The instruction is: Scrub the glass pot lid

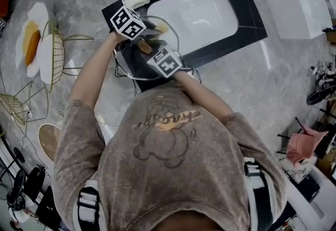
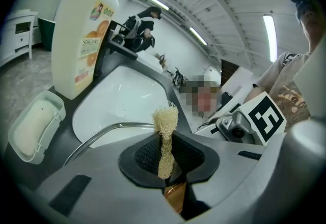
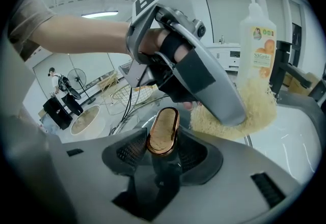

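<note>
Clamping the glass pot lid [image 2: 109, 130] by its oval knob [image 3: 163, 129] in my right gripper [image 3: 162, 150], I pinch a loofah scrubber [image 2: 166, 134] in my left gripper [image 2: 165, 159], just beyond that knob. The soap bottle's [image 2: 84, 39] orange-fruit label is unreadable.

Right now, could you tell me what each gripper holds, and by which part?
The left gripper pinches the loofah at one end; the right gripper holds the glass lid by its bronze knob.
</note>
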The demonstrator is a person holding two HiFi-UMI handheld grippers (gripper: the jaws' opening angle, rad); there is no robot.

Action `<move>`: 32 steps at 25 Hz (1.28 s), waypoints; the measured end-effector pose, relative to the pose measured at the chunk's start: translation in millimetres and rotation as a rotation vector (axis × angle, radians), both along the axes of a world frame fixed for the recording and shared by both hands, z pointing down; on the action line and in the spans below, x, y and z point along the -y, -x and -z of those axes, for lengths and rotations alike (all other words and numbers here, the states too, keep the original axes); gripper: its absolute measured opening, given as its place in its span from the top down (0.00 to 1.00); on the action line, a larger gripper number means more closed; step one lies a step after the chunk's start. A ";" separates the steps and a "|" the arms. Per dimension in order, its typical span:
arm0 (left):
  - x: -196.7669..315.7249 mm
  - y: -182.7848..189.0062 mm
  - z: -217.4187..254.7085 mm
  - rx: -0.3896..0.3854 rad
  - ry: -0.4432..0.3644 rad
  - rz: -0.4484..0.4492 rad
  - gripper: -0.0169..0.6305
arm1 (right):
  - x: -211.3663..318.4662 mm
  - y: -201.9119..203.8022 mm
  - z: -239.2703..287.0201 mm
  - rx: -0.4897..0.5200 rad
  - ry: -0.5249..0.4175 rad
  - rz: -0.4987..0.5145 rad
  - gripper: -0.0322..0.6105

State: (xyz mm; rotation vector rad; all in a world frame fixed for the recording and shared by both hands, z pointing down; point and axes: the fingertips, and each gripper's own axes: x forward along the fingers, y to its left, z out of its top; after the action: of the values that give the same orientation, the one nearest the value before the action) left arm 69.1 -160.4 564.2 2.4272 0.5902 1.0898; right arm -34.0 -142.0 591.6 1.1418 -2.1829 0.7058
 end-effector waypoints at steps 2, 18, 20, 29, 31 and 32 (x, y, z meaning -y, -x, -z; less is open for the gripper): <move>-3.9 -1.4 -5.1 0.031 0.019 -0.030 0.88 | 0.5 -1.0 -0.3 -0.001 0.001 -0.001 0.66; -22.9 -15.9 -29.8 0.198 0.098 -0.099 0.88 | -0.8 -0.8 -0.5 0.018 0.005 -0.014 0.66; -24.8 -16.0 -31.6 0.213 0.091 -0.109 0.88 | -1.3 -0.4 0.0 0.020 0.005 -0.017 0.66; -19.9 -14.5 -33.9 0.222 0.036 -0.129 0.88 | -0.8 -2.0 -0.8 0.030 0.013 -0.018 0.66; -16.8 -12.3 -33.4 0.219 0.036 -0.114 0.88 | -1.0 -1.9 -0.7 0.031 0.014 -0.019 0.66; -15.2 -11.1 -33.4 0.218 0.032 -0.109 0.88 | -1.1 -2.1 -0.8 0.031 0.014 -0.019 0.66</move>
State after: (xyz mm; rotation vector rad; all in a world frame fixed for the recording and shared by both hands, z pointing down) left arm 80.2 -145.3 597.5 2.2321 0.6675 1.3576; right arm -31.9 -140.8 592.4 1.1530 -2.1914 0.7505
